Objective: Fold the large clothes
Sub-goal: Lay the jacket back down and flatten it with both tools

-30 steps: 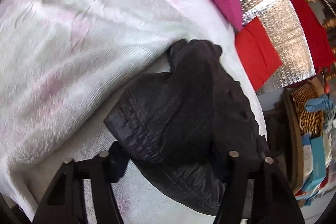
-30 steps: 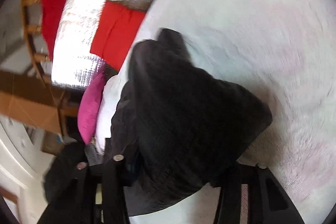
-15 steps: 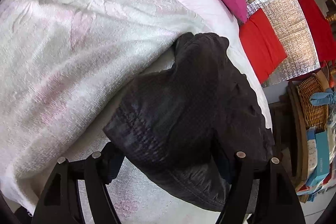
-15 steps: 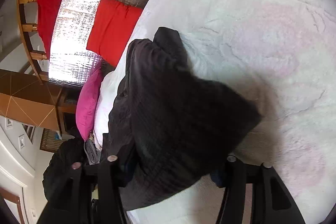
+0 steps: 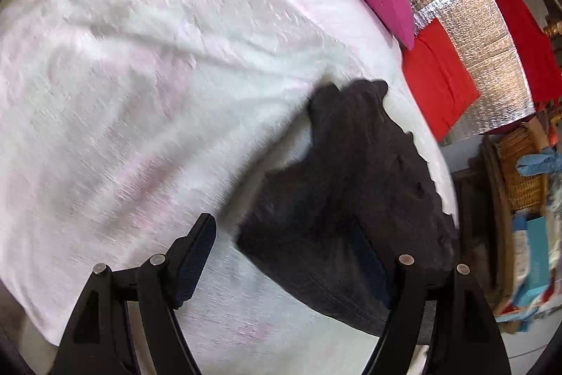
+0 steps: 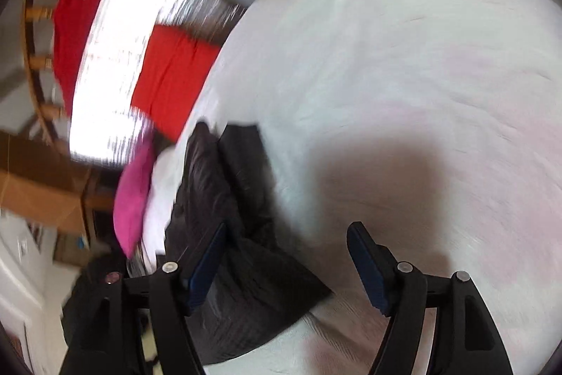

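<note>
The dark garment (image 5: 354, 199) lies folded into a compact bundle on the white bedspread (image 5: 140, 94), near the edge by the red cushion (image 5: 439, 83). The left gripper (image 5: 298, 266) and right gripper (image 6: 286, 266) have just been opening; both stand spread, pinching nothing. Judged near complete: only final tidying or further clothes remain
</note>
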